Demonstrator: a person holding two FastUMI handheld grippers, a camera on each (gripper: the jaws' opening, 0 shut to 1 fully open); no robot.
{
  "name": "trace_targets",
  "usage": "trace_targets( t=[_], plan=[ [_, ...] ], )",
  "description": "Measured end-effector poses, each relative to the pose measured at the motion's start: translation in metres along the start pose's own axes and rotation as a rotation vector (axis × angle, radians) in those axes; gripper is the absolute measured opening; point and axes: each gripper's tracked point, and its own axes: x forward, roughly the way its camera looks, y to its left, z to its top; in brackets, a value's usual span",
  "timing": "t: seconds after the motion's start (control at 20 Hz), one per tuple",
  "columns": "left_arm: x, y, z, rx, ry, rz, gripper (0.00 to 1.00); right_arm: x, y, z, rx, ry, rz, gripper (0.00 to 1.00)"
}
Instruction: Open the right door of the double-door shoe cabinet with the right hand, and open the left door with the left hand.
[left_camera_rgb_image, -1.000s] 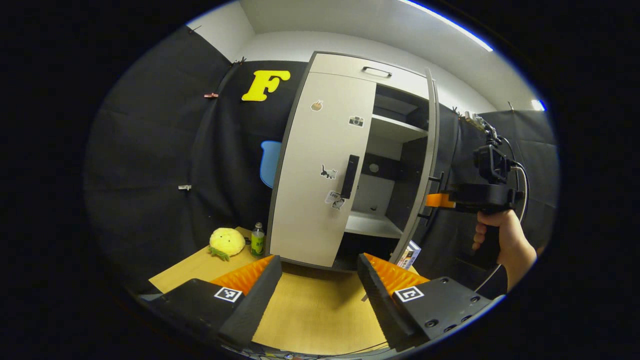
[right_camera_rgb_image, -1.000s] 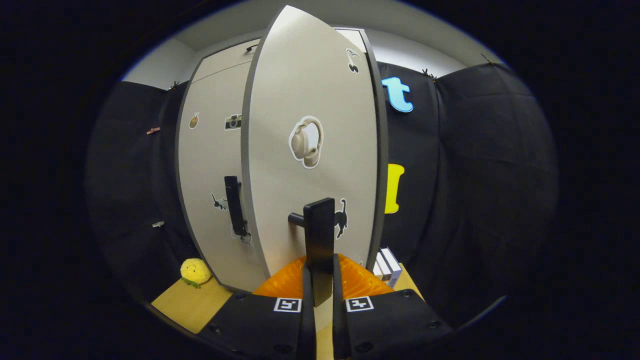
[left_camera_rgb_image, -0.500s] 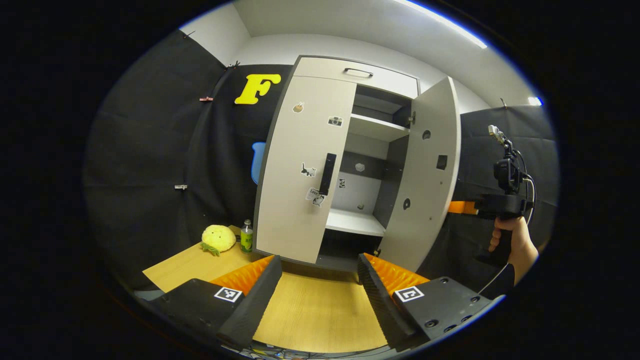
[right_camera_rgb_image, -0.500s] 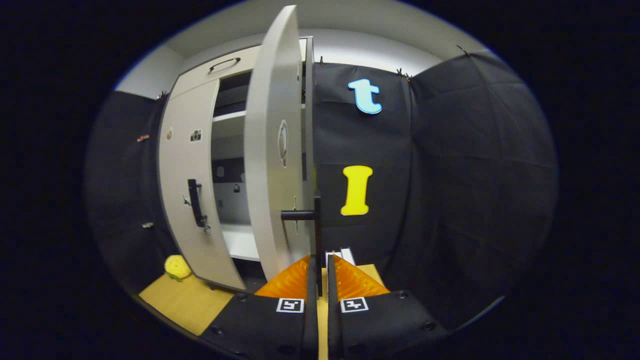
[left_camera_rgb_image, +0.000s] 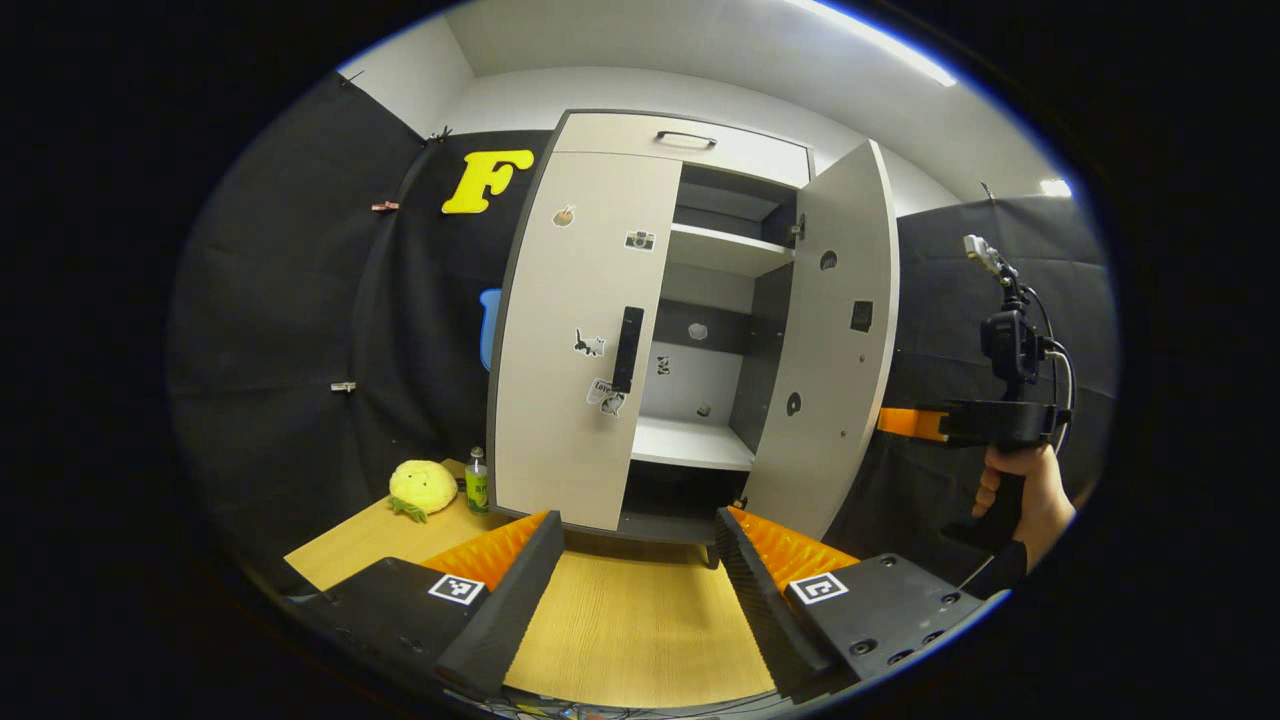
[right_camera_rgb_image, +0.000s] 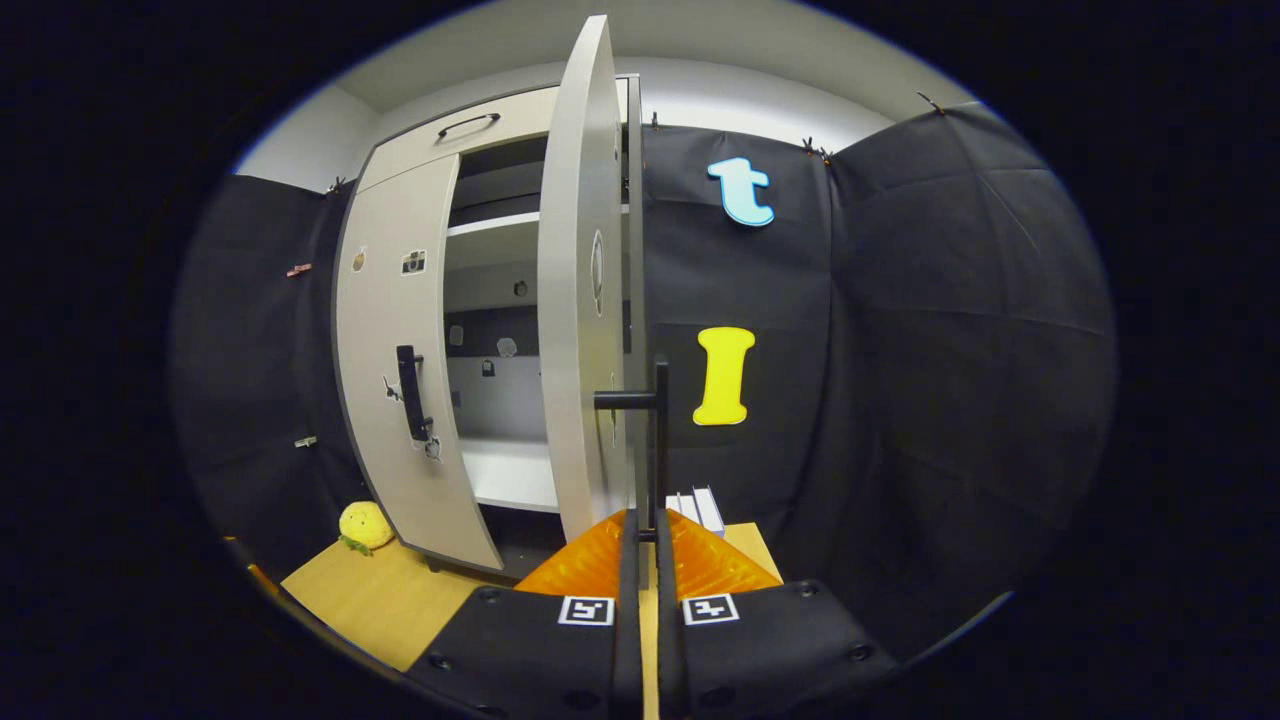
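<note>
The grey shoe cabinet stands at the back of the table. Its left door is closed, with its black handle untouched. Its right door stands swung out, inner face showing. In the right gripper view that door is edge-on, and my right gripper is shut on its black handle. In the left gripper view, the right gripper sits behind the open door, held by a hand. My left gripper is open, low over the table, well short of the left door.
A wooden table runs under the cabinet. A yellow plush toy and a small green bottle sit left of the cabinet. Small boxes lie right of it. Inside, white shelves show.
The right door has swung from about half open to wide open, pulled by my right gripper on its handle. My left gripper stays open and has hardly moved.
</note>
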Motion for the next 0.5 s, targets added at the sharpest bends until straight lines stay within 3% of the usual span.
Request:
trace_targets(
  t=[0.35,0.5],
  plan=[
    [0.041,0.045,0.007,0.062,0.03,-0.003,0.95,-0.034,0.046,-0.001,-0.027,-0.036,0.008,0.1],
    [0.066,0.07,0.019,0.024,0.028,-0.016,0.95,-0.035,0.082,-0.004,-0.006,-0.038,0.032,0.1]
  ],
)
